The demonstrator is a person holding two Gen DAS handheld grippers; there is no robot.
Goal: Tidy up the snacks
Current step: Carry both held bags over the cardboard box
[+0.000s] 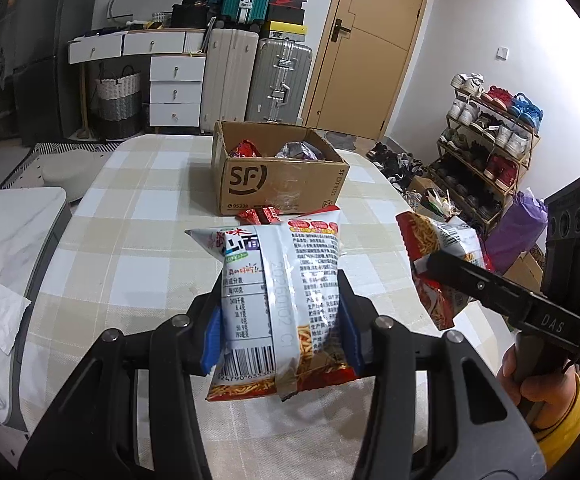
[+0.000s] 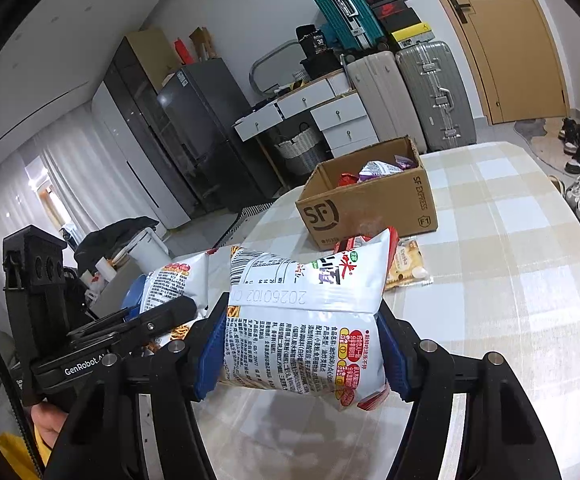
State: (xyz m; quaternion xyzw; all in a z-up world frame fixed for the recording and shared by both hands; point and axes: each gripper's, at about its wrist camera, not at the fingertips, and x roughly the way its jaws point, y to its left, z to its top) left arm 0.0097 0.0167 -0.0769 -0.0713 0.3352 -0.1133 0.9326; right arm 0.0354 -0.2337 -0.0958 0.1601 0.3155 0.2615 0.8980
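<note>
Cardboard SF Express box [image 1: 278, 184] on desk [image 1: 138, 240]; only right view shows biscuit pack [image 2: 406, 266]. We clamp noodle bags: left claw [image 1: 282, 334], right claw [image 2: 304, 348].

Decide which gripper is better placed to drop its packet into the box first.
Probably the left gripper: the box sits straight ahead of its packet. The right gripper, also holding a packet, sees the box off-centre.

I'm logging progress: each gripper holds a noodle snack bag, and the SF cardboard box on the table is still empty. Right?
Not quite. The SF cardboard box is not empty: the right wrist view shows a red packet and purple-and-white packets inside. Left gripper and right gripper each do hold a noodle snack bag.
</note>
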